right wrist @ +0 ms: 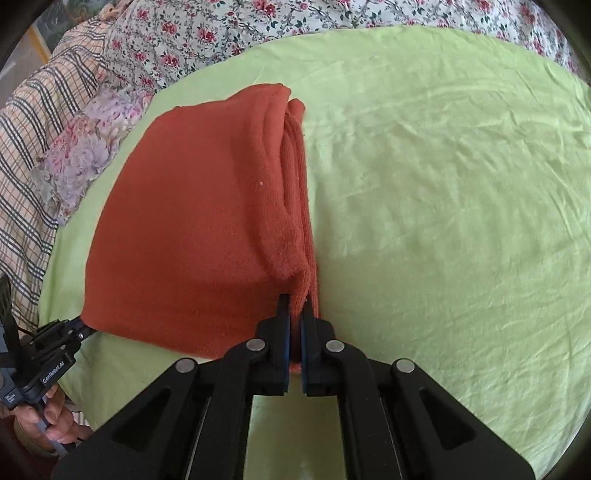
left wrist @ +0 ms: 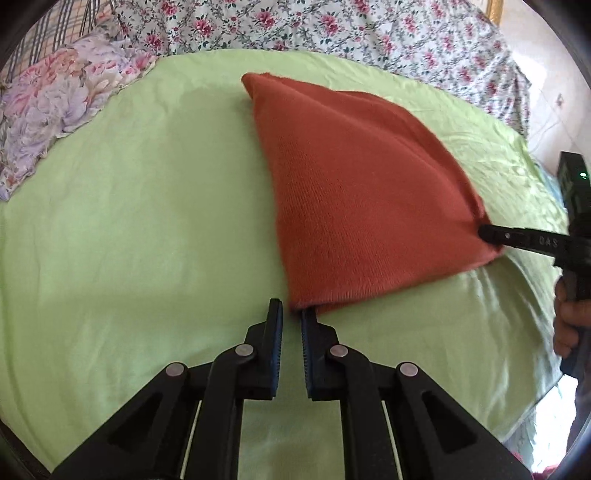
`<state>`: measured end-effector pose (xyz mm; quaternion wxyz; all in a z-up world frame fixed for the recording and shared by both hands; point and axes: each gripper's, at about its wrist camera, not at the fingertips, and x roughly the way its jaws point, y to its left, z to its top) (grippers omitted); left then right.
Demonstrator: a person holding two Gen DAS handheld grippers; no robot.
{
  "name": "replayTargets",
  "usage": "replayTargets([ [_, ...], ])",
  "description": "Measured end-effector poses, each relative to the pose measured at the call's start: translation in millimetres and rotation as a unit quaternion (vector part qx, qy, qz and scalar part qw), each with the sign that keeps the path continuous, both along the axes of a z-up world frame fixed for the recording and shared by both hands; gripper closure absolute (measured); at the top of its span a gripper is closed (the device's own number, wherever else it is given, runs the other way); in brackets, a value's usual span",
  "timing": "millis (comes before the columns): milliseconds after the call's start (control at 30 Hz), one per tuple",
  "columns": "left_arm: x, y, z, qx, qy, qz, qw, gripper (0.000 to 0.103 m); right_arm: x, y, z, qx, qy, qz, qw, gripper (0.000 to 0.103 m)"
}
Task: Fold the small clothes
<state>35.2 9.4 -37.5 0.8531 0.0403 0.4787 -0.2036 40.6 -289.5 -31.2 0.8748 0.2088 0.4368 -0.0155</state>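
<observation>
A rust-red knitted garment point(left wrist: 362, 177) lies folded on a light green sheet point(left wrist: 147, 221). My left gripper point(left wrist: 291, 314) is at its near corner with the jaws slightly apart; the corner's tip sits at the fingertips, no cloth between the pads. In the right wrist view the garment point(right wrist: 192, 229) shows stacked folded edges on its right side. My right gripper point(right wrist: 295, 306) is shut on the near right corner of those layers. The right gripper also shows in the left wrist view point(left wrist: 491, 234), and the left one in the right wrist view point(right wrist: 83, 328).
The green sheet point(right wrist: 443, 203) covers a bed. Floral bedding point(left wrist: 332, 26) runs along the far side. A floral pillow point(left wrist: 55, 110) and a plaid cloth point(right wrist: 33, 147) lie at the far left. A wall shows at the right.
</observation>
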Motion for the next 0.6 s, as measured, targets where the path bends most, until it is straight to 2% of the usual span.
replayTargets([
  [33, -2, 5, 4, -0.006, 0.000, -0.004, 1.0000, 0.094, -2, -3, 3, 0.015, 0.000, -0.002, 1.000, 0.097],
  [100, -4, 17, 16, -0.024, -0.001, -0.015, 0.9996, 0.094, -8, -10, 12, 0.037, -0.007, -0.012, 0.999, 0.083],
  [167, -3, 24, 27, -0.039, -0.007, -0.023, 0.9990, 0.094, -11, -21, 26, 0.051, -0.030, -0.024, 0.998, 0.078],
  [267, 8, 21, 39, -0.055, -0.021, -0.032, 0.9977, 0.094, 4, -32, 42, 0.079, -0.061, -0.030, 0.995, 0.077],
  [367, 21, 7, 42, -0.069, -0.019, -0.040, 0.9966, 0.091, 37, -36, 51, 0.091, -0.080, -0.023, 0.992, 0.075],
  [500, 33, -7, 38, -0.084, -0.009, -0.044, 0.9954, 0.082, 82, -43, 46, 0.128, -0.084, -0.024, 0.988, 0.075],
  [600, 36, -13, 30, -0.086, 0.002, -0.051, 0.9950, 0.080, 111, -48, 42, 0.135, -0.077, -0.023, 0.988, 0.075],
])
